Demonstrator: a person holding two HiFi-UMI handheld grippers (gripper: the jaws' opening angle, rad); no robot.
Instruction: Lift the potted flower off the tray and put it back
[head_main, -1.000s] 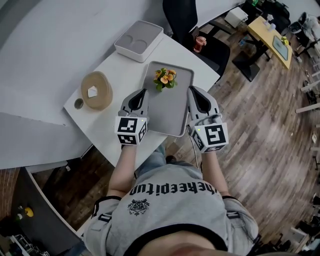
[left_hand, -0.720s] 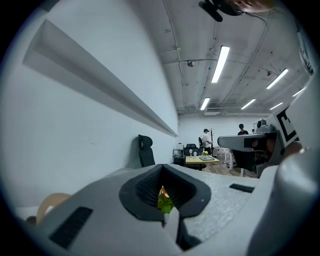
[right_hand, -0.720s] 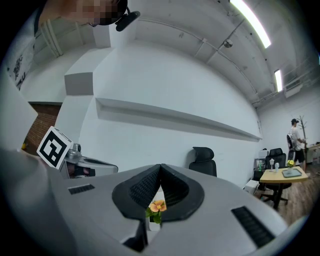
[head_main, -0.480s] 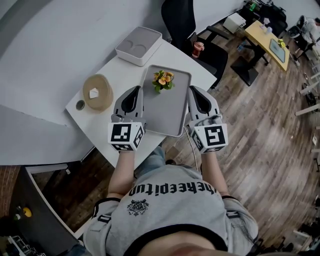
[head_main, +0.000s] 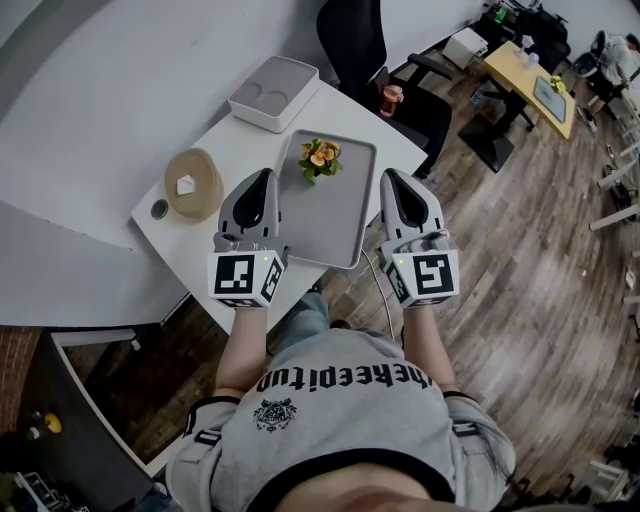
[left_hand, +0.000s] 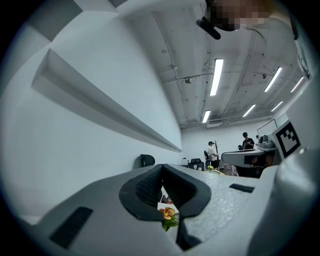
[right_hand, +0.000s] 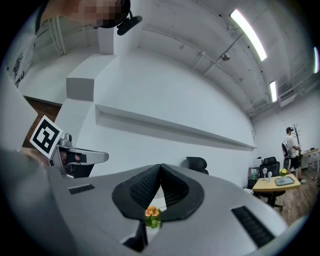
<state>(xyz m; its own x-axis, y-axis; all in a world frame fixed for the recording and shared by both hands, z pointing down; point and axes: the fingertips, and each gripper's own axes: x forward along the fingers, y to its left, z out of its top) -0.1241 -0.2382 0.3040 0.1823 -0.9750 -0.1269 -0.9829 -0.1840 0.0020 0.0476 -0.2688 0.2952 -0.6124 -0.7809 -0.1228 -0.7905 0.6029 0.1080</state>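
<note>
A small potted flower (head_main: 319, 158) with orange blooms stands at the far end of the grey tray (head_main: 335, 215) on the white table. My left gripper (head_main: 266, 180) hovers by the tray's left edge, jaws shut and empty. Beside the tray's right edge my right gripper (head_main: 390, 180) is held at about the same height, also shut on nothing. In the left gripper view the flower (left_hand: 168, 214) peeks through the gap below the closed left gripper (left_hand: 162, 171). The right gripper view shows the flower (right_hand: 152, 214) the same way under the right gripper (right_hand: 160, 169).
A white box (head_main: 273, 92) with two round recesses sits at the table's far corner. A tan round bowl (head_main: 193, 183) and a small dark disc (head_main: 159, 209) lie left of the tray. A black chair (head_main: 365, 40) and a red cup (head_main: 391, 98) are beyond the table.
Both grippers have risen from beside the tray, the left one more, and both look larger in the head view. The flower and tray have stayed on the table.
</note>
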